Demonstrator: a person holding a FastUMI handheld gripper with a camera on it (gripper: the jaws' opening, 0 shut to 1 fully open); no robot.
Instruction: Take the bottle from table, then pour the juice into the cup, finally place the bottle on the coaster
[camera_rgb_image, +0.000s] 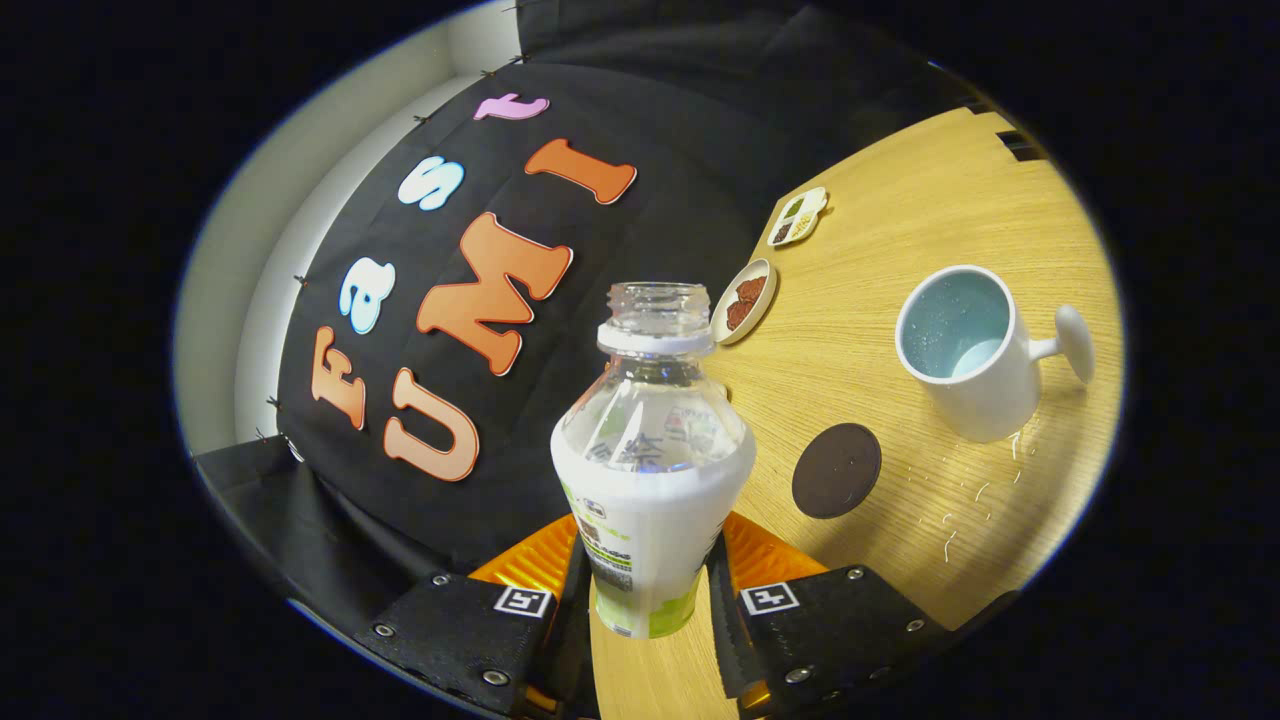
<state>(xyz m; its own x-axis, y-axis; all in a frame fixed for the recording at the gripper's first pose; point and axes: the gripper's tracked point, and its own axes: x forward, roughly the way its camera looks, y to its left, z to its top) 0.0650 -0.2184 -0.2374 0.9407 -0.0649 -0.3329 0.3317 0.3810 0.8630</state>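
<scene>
My gripper (648, 585) is shut on an uncapped clear plastic bottle (650, 470) with a white and green label, both fingers pressing its lower body. The bottle is lifted off the wooden table (900, 200) and the whole scene looks tilted. A white cup (965, 350) with a pale blue inside and a knobbed handle stands beyond and to the right of the fingers. Between the bottle and the cup lies a round dark brown coaster (836, 470), flat on the table. The cup's inside shows droplets or specks; I cannot tell whether liquid is in it.
A small round dish (744, 299) with brown snacks sits behind the bottle near the table's far edge. A divided snack dish (797, 217) lies further along that edge. Small white specks are scattered on the table below the cup. The black cloth wall rises behind the table.
</scene>
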